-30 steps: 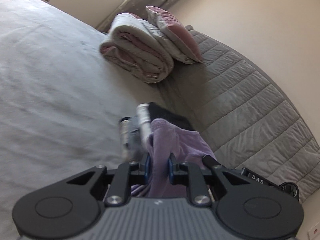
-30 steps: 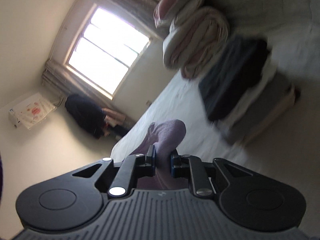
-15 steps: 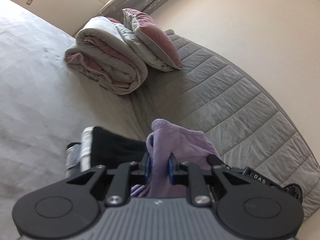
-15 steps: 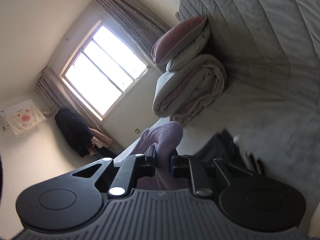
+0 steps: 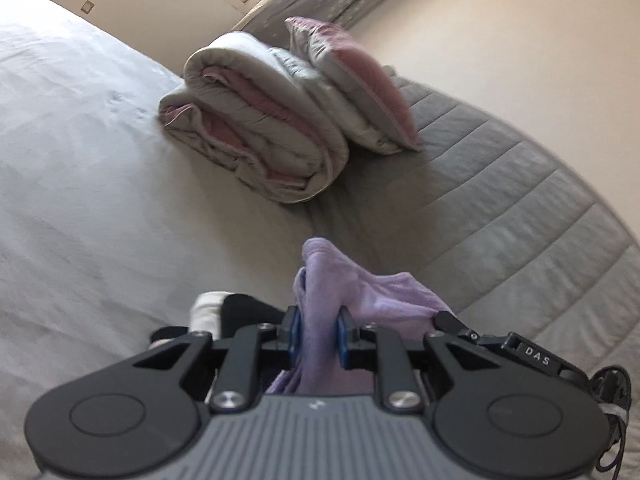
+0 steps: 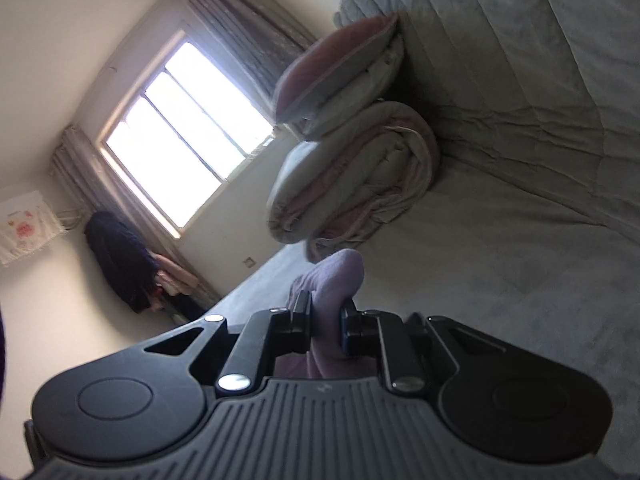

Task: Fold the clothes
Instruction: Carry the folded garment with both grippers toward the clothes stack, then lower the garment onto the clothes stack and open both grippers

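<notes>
A lilac fleece garment (image 5: 372, 300) is held up over the bed by both grippers. My left gripper (image 5: 319, 334) is shut on a bunched fold of it, and the cloth spreads to the right toward the other gripper's black body (image 5: 516, 350). In the right wrist view my right gripper (image 6: 325, 320) is shut on another fold of the lilac garment (image 6: 334, 276). Under the left gripper a pile of folded clothes (image 5: 236, 310), black on white, pokes out on the sheet; most of it is hidden behind the gripper.
The bed has a pale grey sheet (image 5: 80, 184) and a quilted grey headboard (image 5: 520, 208). A rolled grey-pink duvet (image 5: 256, 136) and a pillow (image 5: 360, 84) lie against it. A window (image 6: 184, 136), curtains and dark hanging clothes (image 6: 120, 260) are at the far wall.
Both grippers have kept hold of the lilac garment and swung with it. The folded pile slid lower in the left view and went out of the right view.
</notes>
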Available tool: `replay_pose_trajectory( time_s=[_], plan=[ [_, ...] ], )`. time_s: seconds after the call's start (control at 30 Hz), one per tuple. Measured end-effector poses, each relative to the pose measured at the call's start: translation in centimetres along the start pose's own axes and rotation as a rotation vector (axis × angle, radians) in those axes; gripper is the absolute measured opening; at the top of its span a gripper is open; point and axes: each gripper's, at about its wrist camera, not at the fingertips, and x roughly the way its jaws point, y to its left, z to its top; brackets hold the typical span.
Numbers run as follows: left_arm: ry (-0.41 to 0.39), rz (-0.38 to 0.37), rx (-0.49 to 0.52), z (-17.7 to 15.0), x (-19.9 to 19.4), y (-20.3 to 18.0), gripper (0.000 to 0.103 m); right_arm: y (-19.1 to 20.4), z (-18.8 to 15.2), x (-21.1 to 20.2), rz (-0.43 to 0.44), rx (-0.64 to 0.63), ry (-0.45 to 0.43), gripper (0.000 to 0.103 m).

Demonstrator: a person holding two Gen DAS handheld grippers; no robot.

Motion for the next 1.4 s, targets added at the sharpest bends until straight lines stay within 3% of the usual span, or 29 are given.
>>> replay_pose_trajectory(
  time_s=[0.1, 0.17, 0.23, 0.37, 0.57, 0.77, 0.9, 1.1, 1.4],
  plan=[
    [0.021, 0.049, 0.048, -0.3, 1.6, 0.5, 0.024, -1.6, -0.7, 1.1, -0.066, -0.017, -0.004, 0.021],
    [-0.003, 0.081, 0.092, -0.3, 1.7, 0.4, 0.031, -2.5, -0.9, 1.3, -0.096, -0.019, -0.001, 0.024],
    [-0.035, 0.119, 0.135, 0.0, 1.5, 0.0, 0.036, -3.0, -0.9, 0.6, -0.122, -0.027, -0.014, 0.039],
    [-0.082, 0.178, 0.162, 0.9, 0.4, -0.7, 0.038, -2.1, -0.2, -1.2, -0.126, -0.066, -0.043, 0.039],
    [-0.147, 0.129, 0.208, 0.2, -2.4, -3.0, 0.037, 0.5, 0.1, -3.8, -0.093, -0.169, -0.072, 0.039],
    [-0.096, 0.124, 0.304, -2.2, -2.0, -3.6, 0.037, 2.3, -1.7, -4.1, -0.054, -0.26, -0.028, 0.039],
    [-0.066, 0.19, 0.33, -3.5, -0.8, -2.8, 0.035, 1.6, -2.7, -3.2, -0.102, -0.287, 0.008, 0.039],
    [-0.058, 0.221, 0.332, -3.8, -1.7, -3.2, 0.037, 1.2, -2.6, -3.4, -0.152, -0.273, 0.016, 0.039],
    [-0.01, 0.272, 0.404, -4.7, -6.4, -6.7, 0.054, 5.3, -2.7, -7.6, -0.162, -0.286, 0.007, 0.044]
  ],
)
